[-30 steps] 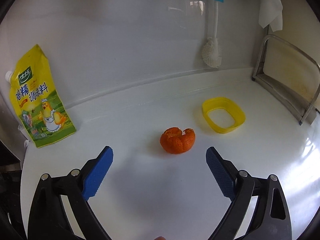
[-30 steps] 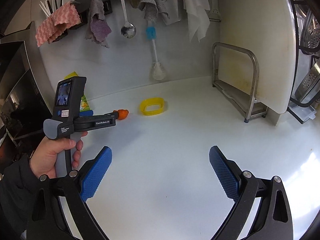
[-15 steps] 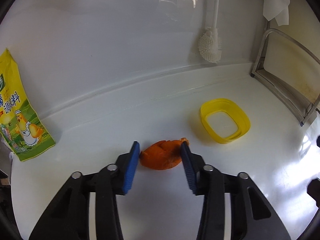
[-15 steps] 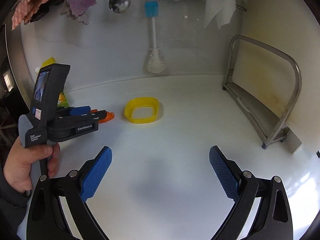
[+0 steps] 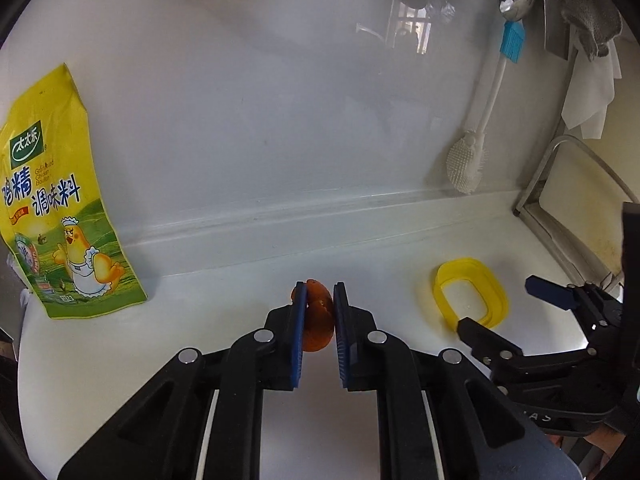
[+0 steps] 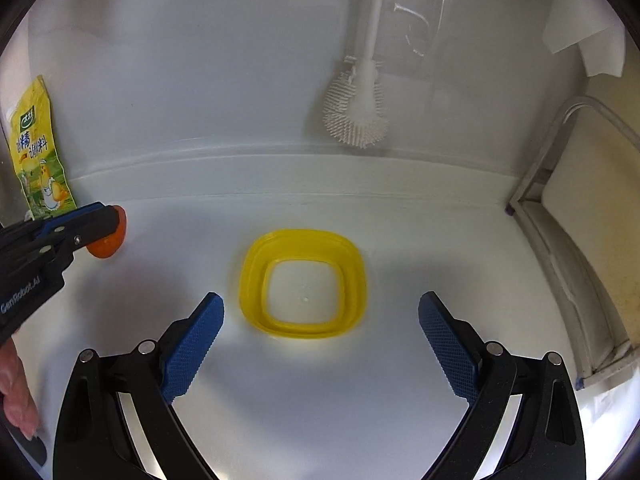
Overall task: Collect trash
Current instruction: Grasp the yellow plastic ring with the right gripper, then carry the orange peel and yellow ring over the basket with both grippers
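One orange peel (image 5: 318,320) sits low in the centre of the left wrist view, pinched between the two blue pads of the left gripper (image 5: 319,304). One yellow plastic ring (image 6: 303,283) lies flat on the white counter (image 6: 360,380) at the centre of the right wrist view, between and just ahead of the two widely spread fingers of the right gripper (image 6: 320,322), not touching them. One yellow seasoning pouch (image 5: 52,216) leans against the wall at the left edge. One white brush (image 6: 358,108) hangs at upper centre.
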`<state>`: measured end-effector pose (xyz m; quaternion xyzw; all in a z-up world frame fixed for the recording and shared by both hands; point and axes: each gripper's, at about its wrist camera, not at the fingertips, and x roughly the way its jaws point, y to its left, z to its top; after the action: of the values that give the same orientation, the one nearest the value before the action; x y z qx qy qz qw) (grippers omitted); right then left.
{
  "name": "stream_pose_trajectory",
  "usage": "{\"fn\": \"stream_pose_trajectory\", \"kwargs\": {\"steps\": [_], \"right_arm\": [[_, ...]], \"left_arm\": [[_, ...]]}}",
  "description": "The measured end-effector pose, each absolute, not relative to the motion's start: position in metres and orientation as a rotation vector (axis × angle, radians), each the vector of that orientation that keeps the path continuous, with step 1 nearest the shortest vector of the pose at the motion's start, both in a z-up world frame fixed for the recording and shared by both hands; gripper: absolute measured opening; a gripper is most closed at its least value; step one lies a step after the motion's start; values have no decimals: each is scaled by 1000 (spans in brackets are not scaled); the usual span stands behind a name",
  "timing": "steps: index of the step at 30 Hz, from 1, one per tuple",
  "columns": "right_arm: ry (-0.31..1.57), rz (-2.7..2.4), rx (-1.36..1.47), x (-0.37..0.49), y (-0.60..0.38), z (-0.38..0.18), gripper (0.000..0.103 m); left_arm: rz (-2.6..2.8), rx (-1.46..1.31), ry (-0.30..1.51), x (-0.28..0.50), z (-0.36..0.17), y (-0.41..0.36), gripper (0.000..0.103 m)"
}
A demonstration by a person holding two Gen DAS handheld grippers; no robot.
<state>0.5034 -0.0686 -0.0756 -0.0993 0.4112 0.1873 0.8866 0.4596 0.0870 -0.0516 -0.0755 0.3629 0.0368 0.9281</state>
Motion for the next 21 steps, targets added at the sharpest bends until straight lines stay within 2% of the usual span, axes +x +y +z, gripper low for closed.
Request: {"fn": "stream_pose_trajectory", "kwargs": {"steps": [11,12,14,21], "right_arm": [[907,366,-207,522,-62,-92,92],[907,367,-202,522,-64,-92,90],[906,392,-181,522,-67,-91,69],[895,424,-148,514,-74,-84,66]], "left_arm": [[74,-171,742,458,-49,89,13],[77,-167,741,461,-51,85,13],[79,-162,743,462,-51,83,13],[83,-156,735,464,-51,82,13]]}}
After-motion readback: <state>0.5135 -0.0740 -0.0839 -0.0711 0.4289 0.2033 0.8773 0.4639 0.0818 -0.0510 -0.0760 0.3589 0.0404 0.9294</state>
